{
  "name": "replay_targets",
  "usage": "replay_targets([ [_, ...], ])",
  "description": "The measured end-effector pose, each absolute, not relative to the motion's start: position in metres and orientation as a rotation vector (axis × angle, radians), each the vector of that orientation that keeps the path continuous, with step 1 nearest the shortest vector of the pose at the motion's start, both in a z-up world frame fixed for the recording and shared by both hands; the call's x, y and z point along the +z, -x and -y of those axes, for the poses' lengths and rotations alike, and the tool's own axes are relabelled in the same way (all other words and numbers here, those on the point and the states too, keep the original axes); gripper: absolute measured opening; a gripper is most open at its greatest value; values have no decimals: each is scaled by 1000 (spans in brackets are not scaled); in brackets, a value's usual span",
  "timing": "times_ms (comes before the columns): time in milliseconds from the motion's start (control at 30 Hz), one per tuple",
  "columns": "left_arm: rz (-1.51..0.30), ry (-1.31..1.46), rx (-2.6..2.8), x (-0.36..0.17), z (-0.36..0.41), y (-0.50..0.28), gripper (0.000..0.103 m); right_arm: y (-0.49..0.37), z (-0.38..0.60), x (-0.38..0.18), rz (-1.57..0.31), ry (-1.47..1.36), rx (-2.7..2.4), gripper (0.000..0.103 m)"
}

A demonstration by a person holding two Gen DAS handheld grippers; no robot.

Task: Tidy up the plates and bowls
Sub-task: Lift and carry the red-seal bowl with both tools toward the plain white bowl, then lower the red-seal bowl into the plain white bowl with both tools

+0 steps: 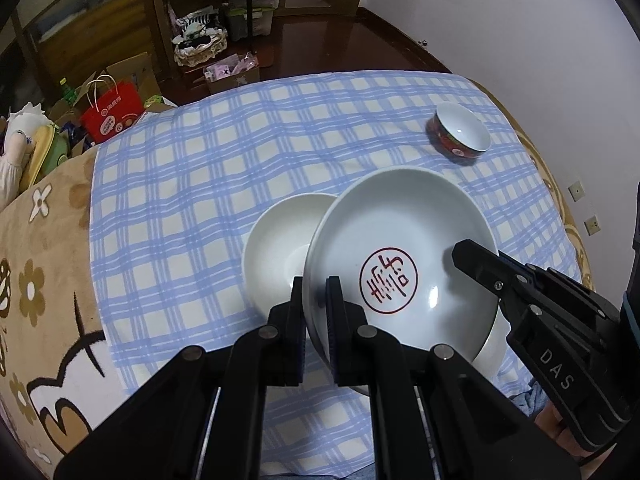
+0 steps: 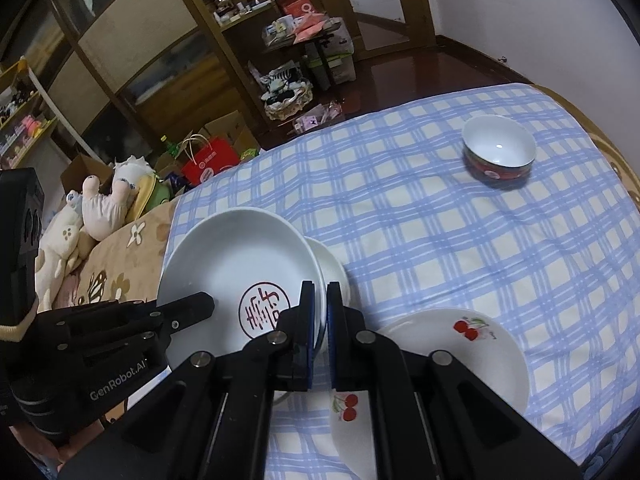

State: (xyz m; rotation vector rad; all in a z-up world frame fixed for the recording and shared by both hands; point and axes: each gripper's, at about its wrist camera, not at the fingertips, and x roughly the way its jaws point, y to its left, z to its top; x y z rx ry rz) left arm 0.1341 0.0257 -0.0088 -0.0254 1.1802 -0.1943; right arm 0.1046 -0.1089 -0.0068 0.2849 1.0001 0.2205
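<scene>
A white plate with a red seal is held by both grippers above the checked cloth. My left gripper is shut on its near-left rim, and it shows in the right wrist view as a black gripper at the plate's left edge. My right gripper is shut on the opposite rim; its fingers reach over the plate's right side. A plain white dish lies partly under the held plate. A cherry-printed plate lies near right. A red-patterned bowl stands far right.
The blue checked cloth covers a bed with a brown flowered blanket. Stuffed toys, a red paper bag, boxes and wooden shelves stand beyond the bed's far edge.
</scene>
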Motion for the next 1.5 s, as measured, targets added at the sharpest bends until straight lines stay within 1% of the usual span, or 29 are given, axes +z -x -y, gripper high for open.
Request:
replay_targets([
  [333, -1184, 64, -184, -25, -38, -135, 9, -110, 97, -16, -1010, -249, 232, 7],
  [500, -1173, 32, -162, -36, -36, -136, 10, -115, 94, -30, -1024, -227, 258, 7],
  [767, -1188, 183, -148, -70, -55, -147, 11, -124, 81, -47, -1027, -126, 288, 8],
  [1067, -1207, 201, -155, -92, -61, -160, 10, -135, 82, -65, -1029, -160, 307, 8],
  [1500, -1214, 175, -120, -110, -66, -171, 10, -144, 66, -90, -1065, -108, 281, 8],
])
